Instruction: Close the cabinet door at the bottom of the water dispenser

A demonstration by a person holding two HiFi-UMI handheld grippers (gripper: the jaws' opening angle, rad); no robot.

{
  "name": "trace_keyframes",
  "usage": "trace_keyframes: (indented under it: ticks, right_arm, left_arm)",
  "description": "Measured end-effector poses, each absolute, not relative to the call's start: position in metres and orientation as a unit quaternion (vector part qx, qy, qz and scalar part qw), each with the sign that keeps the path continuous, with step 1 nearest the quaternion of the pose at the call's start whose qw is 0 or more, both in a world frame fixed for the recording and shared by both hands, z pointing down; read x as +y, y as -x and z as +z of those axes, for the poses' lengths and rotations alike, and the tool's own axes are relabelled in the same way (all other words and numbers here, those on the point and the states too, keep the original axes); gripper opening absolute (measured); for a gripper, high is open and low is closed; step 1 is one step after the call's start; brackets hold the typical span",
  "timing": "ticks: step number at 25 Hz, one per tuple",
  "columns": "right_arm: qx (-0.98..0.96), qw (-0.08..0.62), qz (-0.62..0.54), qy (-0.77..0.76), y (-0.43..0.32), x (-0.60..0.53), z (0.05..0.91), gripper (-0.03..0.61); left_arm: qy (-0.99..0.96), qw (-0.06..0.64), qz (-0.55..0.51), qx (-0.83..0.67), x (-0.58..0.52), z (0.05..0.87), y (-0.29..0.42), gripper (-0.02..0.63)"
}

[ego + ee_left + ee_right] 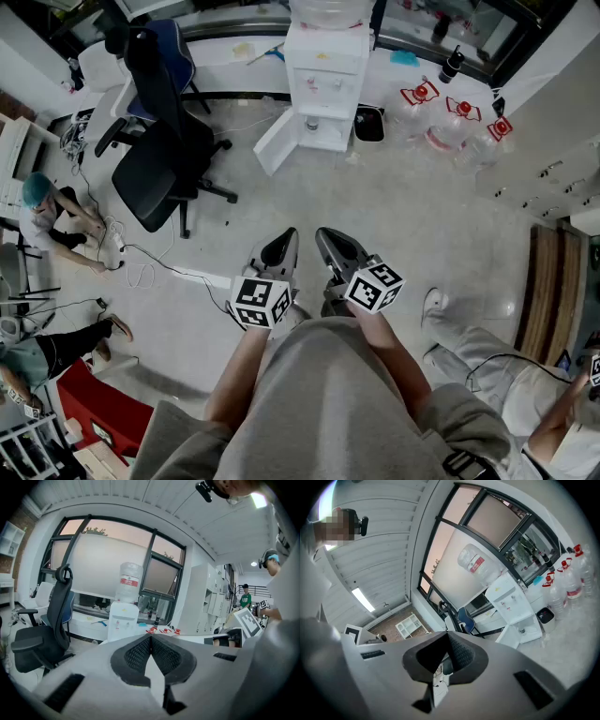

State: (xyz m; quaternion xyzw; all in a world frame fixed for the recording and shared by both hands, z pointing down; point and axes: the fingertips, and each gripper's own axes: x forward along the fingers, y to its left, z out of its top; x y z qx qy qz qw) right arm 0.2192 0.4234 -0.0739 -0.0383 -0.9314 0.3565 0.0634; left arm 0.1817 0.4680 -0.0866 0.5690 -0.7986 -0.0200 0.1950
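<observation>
Black office chair (155, 178), probably water jugs (460, 110)

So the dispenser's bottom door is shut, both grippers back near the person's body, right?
No, the cabinet door stands open, swung out left of the water dispenser, as the head view shows. Left gripper and right gripper are back near the body.

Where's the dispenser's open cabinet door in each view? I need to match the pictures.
Head view: cabinet door, top centre, swung open left of the water dispenser.
Left gripper view: not in it; the left gripper hides the water dispenser's base.
Right gripper view: cabinet door, right of centre, open.
Shared landmark: the water bottle on top.
</observation>
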Motion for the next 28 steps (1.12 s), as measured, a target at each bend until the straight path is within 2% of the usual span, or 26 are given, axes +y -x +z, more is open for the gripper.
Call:
trace_keyframes:
  ticks: [15,28]
  right_arm:
    - [-0.936,0.073,0.343,0.040,-0.218,0.520,-0.075,0.011]
    - [-0.923,0.088,0.375,0.020,-0.195,0.512,-0.047,0.011]
  left_arm:
    - [-0.562,0.184,-0.045,-0.805,0.568,-0.085,-0.182,0.008]
    - [-0.549,0.220,-0.060,-0.804,0.581,-0.048,-0.151,0.009]
